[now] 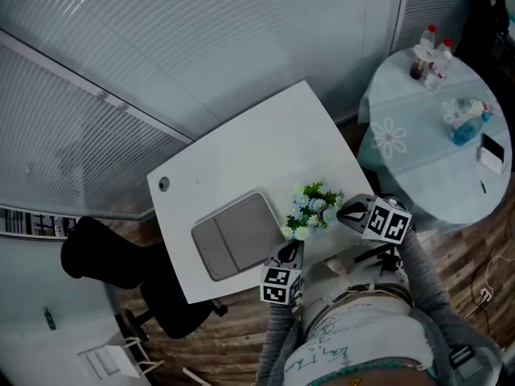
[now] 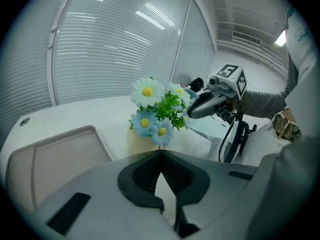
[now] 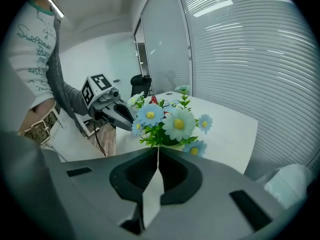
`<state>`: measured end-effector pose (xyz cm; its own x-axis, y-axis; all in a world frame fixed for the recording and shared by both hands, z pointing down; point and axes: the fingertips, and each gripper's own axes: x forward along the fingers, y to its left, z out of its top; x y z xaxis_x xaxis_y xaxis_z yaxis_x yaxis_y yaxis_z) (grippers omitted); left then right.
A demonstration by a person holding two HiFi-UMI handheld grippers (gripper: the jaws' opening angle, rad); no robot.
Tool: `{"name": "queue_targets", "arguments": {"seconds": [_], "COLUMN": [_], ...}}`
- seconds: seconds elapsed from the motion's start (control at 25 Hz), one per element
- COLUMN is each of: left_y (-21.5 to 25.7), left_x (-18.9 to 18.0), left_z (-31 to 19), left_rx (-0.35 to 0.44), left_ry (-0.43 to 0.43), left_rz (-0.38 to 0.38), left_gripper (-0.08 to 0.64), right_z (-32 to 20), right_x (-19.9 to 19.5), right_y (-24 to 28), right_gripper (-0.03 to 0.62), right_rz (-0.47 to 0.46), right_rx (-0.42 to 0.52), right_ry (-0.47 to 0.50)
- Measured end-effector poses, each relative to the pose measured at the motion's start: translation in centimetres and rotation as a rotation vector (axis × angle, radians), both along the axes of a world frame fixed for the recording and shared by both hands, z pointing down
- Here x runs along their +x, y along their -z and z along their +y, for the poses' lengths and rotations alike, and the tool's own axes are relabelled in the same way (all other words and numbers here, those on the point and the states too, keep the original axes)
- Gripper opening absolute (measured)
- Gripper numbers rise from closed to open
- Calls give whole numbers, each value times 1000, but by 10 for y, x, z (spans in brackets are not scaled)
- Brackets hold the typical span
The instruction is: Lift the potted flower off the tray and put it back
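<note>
The potted flower stands on the white table, just beside the tray and not on it, between the two grippers. The left gripper and right gripper both have their jaws pressed together, holding nothing. The flower looks light, probably artificial, with soft blooms that would crush, so the pot is the place to grip. The leaves mostly hide it.

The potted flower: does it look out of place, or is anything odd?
Yes. The potted flower is upright but off the tray, beside it over the white table. The tray holds nothing. Nothing looks spilled or damaged.
</note>
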<state>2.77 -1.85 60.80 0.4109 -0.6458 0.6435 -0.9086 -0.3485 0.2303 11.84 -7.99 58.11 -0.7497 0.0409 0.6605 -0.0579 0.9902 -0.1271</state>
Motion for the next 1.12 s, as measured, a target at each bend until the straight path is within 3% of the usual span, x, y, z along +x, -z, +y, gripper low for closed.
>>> {"name": "queue_targets", "arguments": {"seconds": [0.28,0.44,0.56,1.12], "left_y": [5,8,17,38], "left_x": [8,10,11,4], "left_z": [-2,1,5,18], "left_rx": [21,42,43,89], "left_ry": [108,120,126,14], "left_rz": [-14,-59,-49,-31], "left_gripper": [11,11,11,11], "right_z": [0,5,8,36], "right_x": [-2,-9,-13,-29], "right_y": [-3,1,3,19], "right_gripper": [25,25,25,25], "right_rz": [-11,-44,-34,-13], "right_rx": [26,47,74,99], "right_ry": [31,83,88,-69]}}
